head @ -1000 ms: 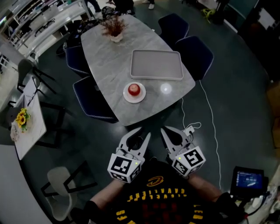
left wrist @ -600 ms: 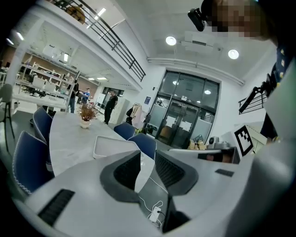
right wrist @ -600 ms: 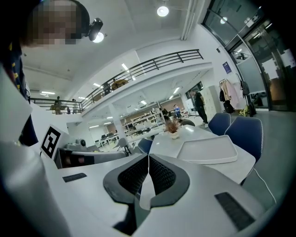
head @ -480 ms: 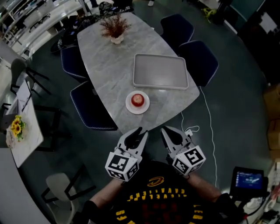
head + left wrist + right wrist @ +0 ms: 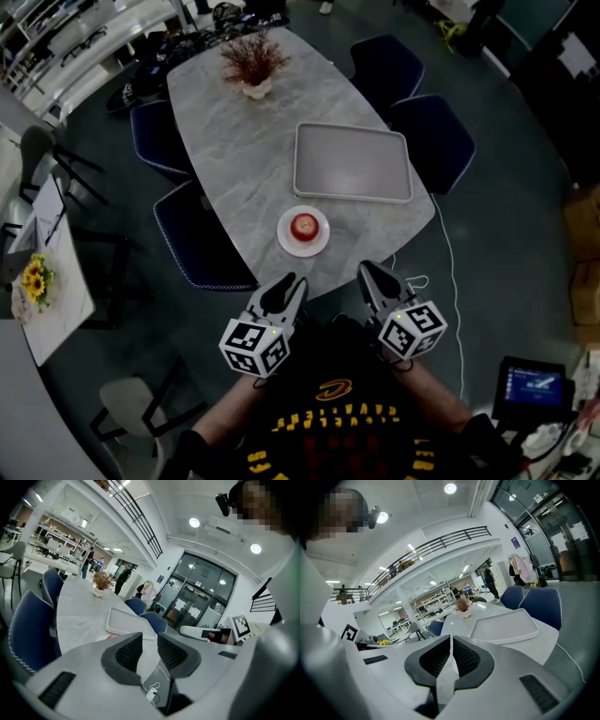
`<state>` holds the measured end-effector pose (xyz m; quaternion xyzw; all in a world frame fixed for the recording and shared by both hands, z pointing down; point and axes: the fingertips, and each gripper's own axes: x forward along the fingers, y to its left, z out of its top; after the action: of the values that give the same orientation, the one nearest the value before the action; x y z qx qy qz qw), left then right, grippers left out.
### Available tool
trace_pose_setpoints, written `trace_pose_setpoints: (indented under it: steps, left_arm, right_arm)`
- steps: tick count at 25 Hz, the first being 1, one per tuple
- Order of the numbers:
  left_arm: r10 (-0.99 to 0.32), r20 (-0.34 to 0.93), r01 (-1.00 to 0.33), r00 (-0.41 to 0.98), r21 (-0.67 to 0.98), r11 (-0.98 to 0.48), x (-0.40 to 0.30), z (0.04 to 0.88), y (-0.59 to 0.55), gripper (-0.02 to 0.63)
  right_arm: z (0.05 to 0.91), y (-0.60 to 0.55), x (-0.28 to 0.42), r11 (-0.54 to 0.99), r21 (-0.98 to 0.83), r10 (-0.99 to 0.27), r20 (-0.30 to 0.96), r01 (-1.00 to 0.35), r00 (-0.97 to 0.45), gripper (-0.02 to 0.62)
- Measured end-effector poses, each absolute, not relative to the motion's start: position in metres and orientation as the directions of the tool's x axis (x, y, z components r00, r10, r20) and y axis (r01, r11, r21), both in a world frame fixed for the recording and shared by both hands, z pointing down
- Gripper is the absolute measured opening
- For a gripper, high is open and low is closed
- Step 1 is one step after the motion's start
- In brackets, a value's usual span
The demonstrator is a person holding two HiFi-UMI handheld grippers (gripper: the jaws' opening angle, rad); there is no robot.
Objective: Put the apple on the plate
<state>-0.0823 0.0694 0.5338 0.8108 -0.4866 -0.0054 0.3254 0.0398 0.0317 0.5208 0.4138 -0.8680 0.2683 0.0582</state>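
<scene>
A red apple [image 5: 305, 226] sits upright on a small white plate [image 5: 290, 240] near the front edge of the grey marble table [image 5: 234, 150]. Both grippers hang off the table, close to the person's body. My left gripper [image 5: 284, 292] is just below the plate, its jaws a narrow gap apart and empty [image 5: 150, 637]. In the left gripper view a sliver of the apple [image 5: 111, 636] shows over the left jaw. My right gripper [image 5: 372, 277] is lower right of the plate, with its pads [image 5: 440, 656] almost touching and nothing between them.
A large empty grey tray [image 5: 353, 162] lies behind the plate, and a potted dry plant [image 5: 253, 66] stands at the table's far end. Blue chairs [image 5: 202, 239] ring the table. A white cable [image 5: 441, 253] runs over the floor at the right. A side table with sunflowers [image 5: 33, 281] is at the left.
The table and plate have slid lower and slightly right in the head view. Both grippers have dropped toward the body, and their jaws have narrowed.
</scene>
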Motion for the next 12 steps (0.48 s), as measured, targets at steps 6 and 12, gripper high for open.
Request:
trace_pose_setpoints:
  steps: [6, 12]
  left_arm:
    - [-0.796, 0.343, -0.786, 0.499, 0.565, -0.250, -0.097, 0.556, 0.051, 0.101]
    - [-0.820, 0.392, -0.821, 0.416, 0.551, -0.152, -0.120, 0.580, 0.034, 0.101]
  right_arm:
    - [0.553, 0.012, 0.043, 0.492, -0.414, -0.670, 0.382, -0.766, -0.636, 0.009]
    - [0.583, -0.006, 0.035, 0.526, -0.406, -0.619, 0.420, -0.747, -0.664, 0.009]
